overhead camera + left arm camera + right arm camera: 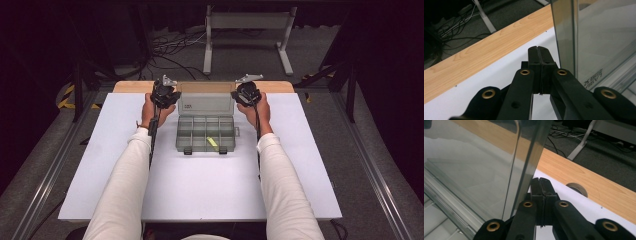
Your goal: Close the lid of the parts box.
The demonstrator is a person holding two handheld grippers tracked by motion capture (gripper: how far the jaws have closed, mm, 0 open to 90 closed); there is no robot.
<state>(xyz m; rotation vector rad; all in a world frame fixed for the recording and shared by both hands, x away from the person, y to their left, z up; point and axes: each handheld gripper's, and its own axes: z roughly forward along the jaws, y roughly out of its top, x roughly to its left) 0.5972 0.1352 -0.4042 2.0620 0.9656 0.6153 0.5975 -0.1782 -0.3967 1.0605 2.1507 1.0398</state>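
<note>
High view: a clear compartment box (206, 131) sits mid-table, its lid (206, 102) already raised upright and a yellow item (213, 143) in one compartment. Left gripper (164, 93), jaws pressed together and empty, flanks the lid's left edge; right gripper (247, 93), likewise closed, flanks its right. Likely next: closing it. Nothing blocks; cables (170, 47) lie beyond.

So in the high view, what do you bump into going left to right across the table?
left gripper → open lid of the clear compartment box → right gripper.
</note>
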